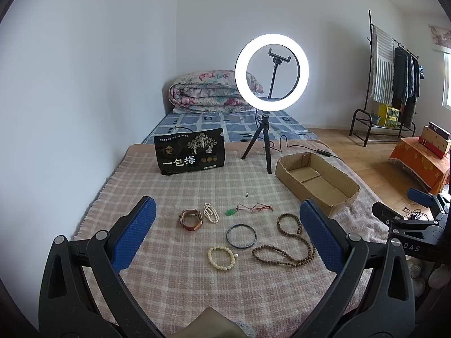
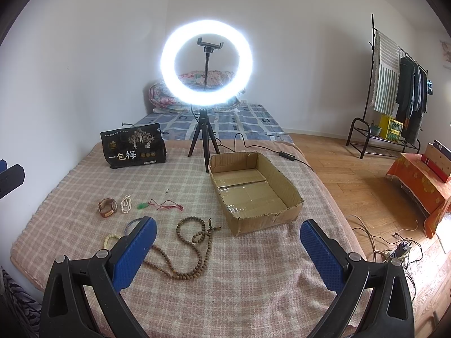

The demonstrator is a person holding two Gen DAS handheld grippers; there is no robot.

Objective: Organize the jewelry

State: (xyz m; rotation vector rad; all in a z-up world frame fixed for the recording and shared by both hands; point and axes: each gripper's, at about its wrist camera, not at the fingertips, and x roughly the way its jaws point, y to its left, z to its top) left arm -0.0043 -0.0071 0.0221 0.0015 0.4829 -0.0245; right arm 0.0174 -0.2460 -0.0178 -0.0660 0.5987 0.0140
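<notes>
Cardboard made up the only container on the bed: an open, empty cardboard box point(image 2: 253, 188) with its flaps cut away, lying to the right of the jewelry, presumably so each piece could be dropped in from above. The jewelry lay spread on a pink checked blanket point(image 1: 169, 281), pieces mostly apart from one another, which should make single picks easier. On the far left sat a brown watch point(image 1: 191, 219) touching or just beside a white bead strand point(image 1: 210, 213); right of them lay a green pendant point(image 1: 231, 212) on a red cord. Nearer were a dark bangle point(image 1: 241, 235), a cream bead bracelet point(image 1: 221, 258) and a long brown bead necklace point(image 1: 284, 250) looped toward the box.

Both grippers hovered at the near edge, holding nothing. The left gripper point(image 1: 225, 242) had its blue-padded fingers spread wide around the cluster; the right gripper point(image 2: 227, 250) was likewise wide open, between the brown beads and the box. Nothing had yet gone into the box, so I judged the task not started.

At the far side, a lit ring light point(image 1: 272, 72) on a tripod faced the work, likely for illumination. A black snack bag point(image 1: 189, 152) beside it read "一包梅". On the right gripper's body, seen from the left wrist, the letters "DAS" showed.
</notes>
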